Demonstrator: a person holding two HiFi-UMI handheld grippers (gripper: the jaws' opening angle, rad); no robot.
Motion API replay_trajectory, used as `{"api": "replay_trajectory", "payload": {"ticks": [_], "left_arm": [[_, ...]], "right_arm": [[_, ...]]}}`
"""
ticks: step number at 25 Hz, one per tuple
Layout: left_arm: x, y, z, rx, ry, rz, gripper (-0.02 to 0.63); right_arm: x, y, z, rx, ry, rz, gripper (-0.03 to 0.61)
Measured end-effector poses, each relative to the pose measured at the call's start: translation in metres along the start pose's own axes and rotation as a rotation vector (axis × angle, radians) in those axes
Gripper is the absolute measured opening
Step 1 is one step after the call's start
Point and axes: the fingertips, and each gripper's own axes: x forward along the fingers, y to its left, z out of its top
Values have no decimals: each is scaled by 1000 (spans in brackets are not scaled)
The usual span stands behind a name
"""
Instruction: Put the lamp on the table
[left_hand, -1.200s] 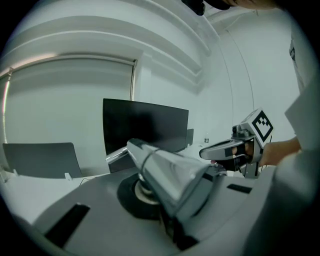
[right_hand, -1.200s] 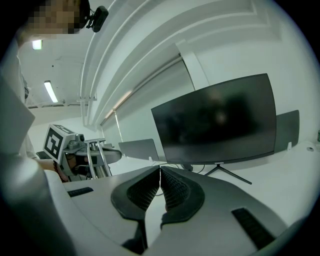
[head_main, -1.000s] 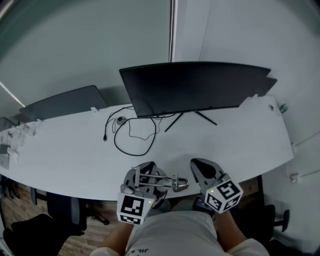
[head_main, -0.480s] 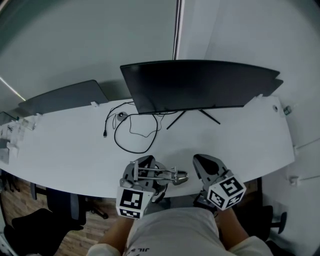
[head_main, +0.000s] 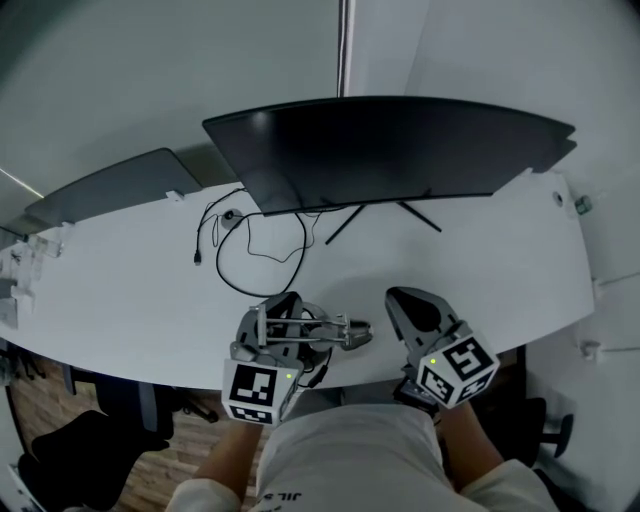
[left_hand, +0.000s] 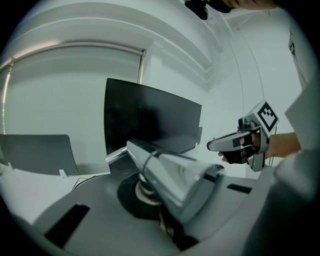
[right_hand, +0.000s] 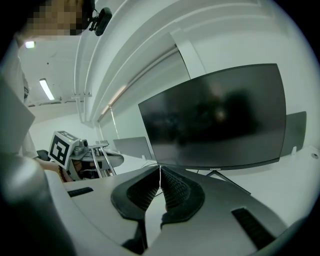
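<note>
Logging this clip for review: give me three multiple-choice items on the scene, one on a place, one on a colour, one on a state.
1. Where is the lamp? A. On the floor. B. In the left gripper. C. Behind the monitor.
2. What colour is the table? A. White. B. Black. C. Brown.
3. How do the right gripper's jaws stand? A. Wide apart. B. Closed on a cable. C. Together, empty.
Answers: 1 B, the lamp sits in that gripper above the table's near edge; 2 A, its bare top is white; 3 C, the pads meet with nothing between them.
</note>
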Motion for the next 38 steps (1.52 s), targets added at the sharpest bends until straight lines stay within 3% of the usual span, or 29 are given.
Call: {"api": "replay_trajectory", "payload": {"ticks": [38], "left_arm": [[114, 17, -13, 29, -6, -39, 3]], "right_arm": [[37, -63, -18, 88, 8, -18, 32]]}}
